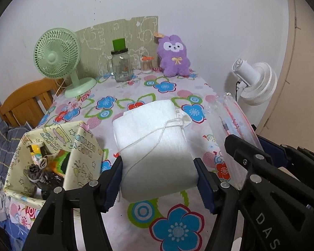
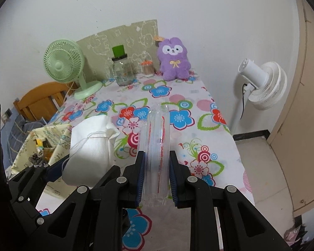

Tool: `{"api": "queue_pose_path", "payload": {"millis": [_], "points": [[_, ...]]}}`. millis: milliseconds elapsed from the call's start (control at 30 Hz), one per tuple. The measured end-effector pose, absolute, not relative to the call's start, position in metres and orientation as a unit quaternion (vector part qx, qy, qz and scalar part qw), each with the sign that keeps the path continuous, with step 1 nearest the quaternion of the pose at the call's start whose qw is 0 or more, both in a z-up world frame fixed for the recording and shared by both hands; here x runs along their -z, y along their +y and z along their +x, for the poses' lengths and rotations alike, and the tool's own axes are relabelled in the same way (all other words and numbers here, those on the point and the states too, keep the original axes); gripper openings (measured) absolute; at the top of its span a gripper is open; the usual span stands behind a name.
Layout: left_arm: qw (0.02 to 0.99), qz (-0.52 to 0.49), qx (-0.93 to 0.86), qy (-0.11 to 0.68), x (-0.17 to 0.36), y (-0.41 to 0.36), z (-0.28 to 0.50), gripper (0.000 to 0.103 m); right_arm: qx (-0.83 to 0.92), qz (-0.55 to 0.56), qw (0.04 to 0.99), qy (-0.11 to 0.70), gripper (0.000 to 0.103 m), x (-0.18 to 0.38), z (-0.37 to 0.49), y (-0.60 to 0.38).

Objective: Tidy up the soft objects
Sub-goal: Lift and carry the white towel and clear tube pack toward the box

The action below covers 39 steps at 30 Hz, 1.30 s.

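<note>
Table [image 1: 136,226] draped in flower-print cloth, filling both views. Patterned fabric storage box [image 1: 88,152] at the left edge, open-topped, already holding dark and coloured soft items; nearer the left gripper than the right. White drawstring pouch [image 1: 155,152], soft and bulky, clamped at its near end between the blue pads of the left gripper [image 1: 159,179] and raised clear of the cloth; long axis running straight ahead along the fingers, tied neck with its string pointing away toward the far wall. Storage box lying to the left of the pouch and slightly below it, just beside the left finger, so the likely coming move being a short sideways carry to the left and a release over the open top. Clear zip bag [image 2: 156,152] with red seal lines, thin and upright on edge, pinched between the pads of the right gripper [image 2: 156,177]; long axis likewise pointing forward, open end away from the hand; well apart from the box, with the pouch and left gripper lying between. Background, decreasing in bulk: white pedestal fan [image 2: 263,83] off the table's right side, green desk fan [image 1: 56,56], purple plush rabbit [image 1: 174,55] against the wall, glass jar [image 1: 120,64] with green cap, small tub of cotton swabs [image 1: 146,64].
</note>
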<state>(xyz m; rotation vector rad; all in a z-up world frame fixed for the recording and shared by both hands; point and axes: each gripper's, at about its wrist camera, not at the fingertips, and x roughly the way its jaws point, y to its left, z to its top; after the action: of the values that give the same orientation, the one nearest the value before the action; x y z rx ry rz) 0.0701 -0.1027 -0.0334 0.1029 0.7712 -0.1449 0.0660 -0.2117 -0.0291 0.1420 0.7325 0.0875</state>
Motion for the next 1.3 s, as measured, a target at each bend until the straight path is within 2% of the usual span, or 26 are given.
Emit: {"api": "queue_pose_path", "payload": {"millis": [600,1300], "points": [[0.932,0.039,0.076,0.352,0.005,-0.071,0.06,0.067,-0.051,0.041,0.946,0.316,0.025,-0.008,0.052,-0.181],[0.934,0.037,0.038,0.352,0.014,-0.002,0.073,0.067,-0.102,0.018,0.937,0.333,0.025,0.001,0.078,-0.108]]}}
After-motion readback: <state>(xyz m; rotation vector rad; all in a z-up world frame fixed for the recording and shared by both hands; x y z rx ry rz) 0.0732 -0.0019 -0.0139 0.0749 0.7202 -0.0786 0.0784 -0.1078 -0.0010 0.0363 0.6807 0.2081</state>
